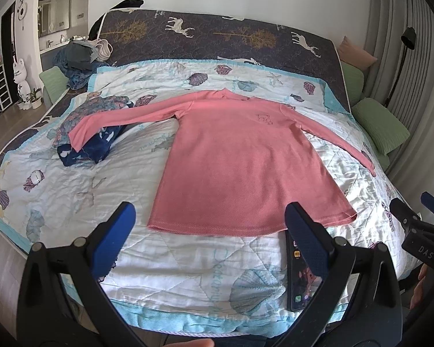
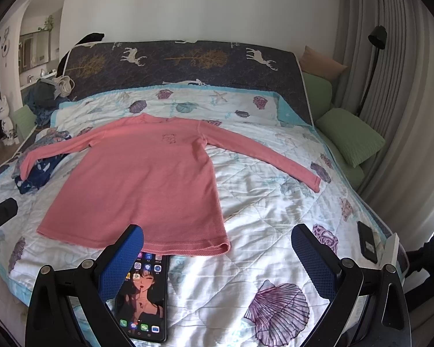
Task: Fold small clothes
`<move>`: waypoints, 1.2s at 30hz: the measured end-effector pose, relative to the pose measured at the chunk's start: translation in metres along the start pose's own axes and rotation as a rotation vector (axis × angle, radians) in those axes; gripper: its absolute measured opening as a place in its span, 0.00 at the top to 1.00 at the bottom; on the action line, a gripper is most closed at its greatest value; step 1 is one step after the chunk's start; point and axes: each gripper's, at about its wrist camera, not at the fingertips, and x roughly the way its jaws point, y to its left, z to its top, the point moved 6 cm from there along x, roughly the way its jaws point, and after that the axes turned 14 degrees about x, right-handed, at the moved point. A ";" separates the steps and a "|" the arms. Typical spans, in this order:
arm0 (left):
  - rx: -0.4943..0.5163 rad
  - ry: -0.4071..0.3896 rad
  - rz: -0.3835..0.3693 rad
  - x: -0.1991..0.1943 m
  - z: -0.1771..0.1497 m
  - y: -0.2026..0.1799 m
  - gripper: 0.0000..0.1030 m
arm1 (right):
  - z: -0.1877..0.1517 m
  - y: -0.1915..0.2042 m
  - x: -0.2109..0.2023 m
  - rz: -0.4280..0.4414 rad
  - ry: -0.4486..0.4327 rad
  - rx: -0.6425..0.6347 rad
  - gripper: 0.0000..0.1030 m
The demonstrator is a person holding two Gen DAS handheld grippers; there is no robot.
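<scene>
A pink long-sleeved shirt [image 1: 240, 156] lies flat on the bed, front up, sleeves spread to both sides; it also shows in the right wrist view [image 2: 147, 179]. Its left sleeve end rests on a pile of folded dark blue and floral clothes [image 1: 86, 133]. My left gripper [image 1: 209, 217] is open and empty, held above the quilt just short of the shirt's hem. My right gripper [image 2: 217, 241] is open and empty, near the hem's right corner. The right gripper also shows at the right edge of the left wrist view [image 1: 419, 219].
A phone [image 2: 143, 295] with its screen lit lies on the shell-print quilt [image 2: 275, 202] just below the hem. A dark remote-like object [image 2: 367, 241] lies near the bed's right edge. Green cushions [image 2: 350, 136] sit at the right. A heap of clothes [image 1: 78, 60] sits at the far left.
</scene>
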 end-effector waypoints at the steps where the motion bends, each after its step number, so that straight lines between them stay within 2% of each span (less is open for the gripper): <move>1: 0.004 0.001 0.004 0.000 0.000 0.000 0.01 | -0.001 0.000 0.000 0.001 -0.001 -0.001 0.00; 17: -0.036 -0.016 0.024 0.001 -0.002 0.009 0.01 | -0.001 -0.001 0.001 -0.004 -0.005 -0.001 0.00; 36: -0.038 -0.025 0.008 -0.001 0.000 0.005 0.01 | 0.003 -0.008 0.002 -0.018 -0.010 0.003 0.00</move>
